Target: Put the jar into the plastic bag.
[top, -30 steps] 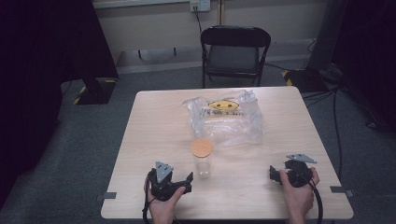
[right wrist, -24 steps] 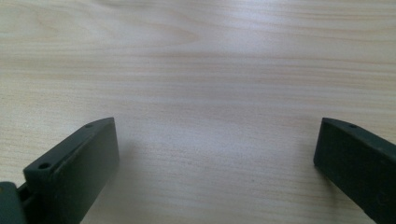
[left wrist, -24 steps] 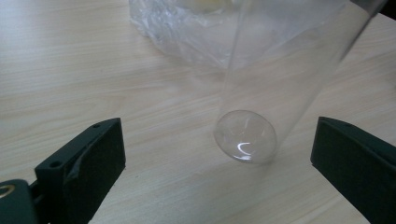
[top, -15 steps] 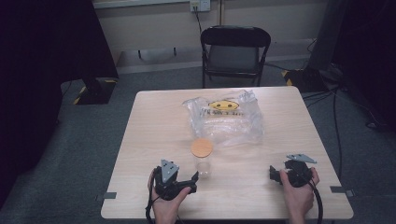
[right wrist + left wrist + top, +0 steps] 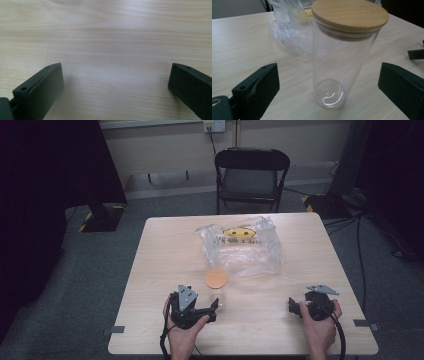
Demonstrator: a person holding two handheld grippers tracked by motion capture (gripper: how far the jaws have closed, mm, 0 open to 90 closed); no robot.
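Since the earlier frames, left gripper has crept forward and a little toward the jar; right gripper has kept its place. Jar, bag and chair unchanged.

Glass jar stands upright on the worktop, clear and with nothing visible inside, capped with a round bamboo lid. In the high view the jar sits near the front middle of the worktop, just ahead of the left gripper.

Left gripper's fingers stand wide, one on each side of the jar's base, neither touching the glass; worktop shows between each finger and the jar. The fingers have just been closing slightly, with the jar between them but not gripped.

Right gripper rests low over bare wood at the front right, well apart from the jar. Its fingers are spread wide with nothing between them.

Crumpled clear plastic bag with a yellow smiley print lies behind the jar, toward the far middle of the worktop, close to the jar. Black folding chair stands beyond the far edge.
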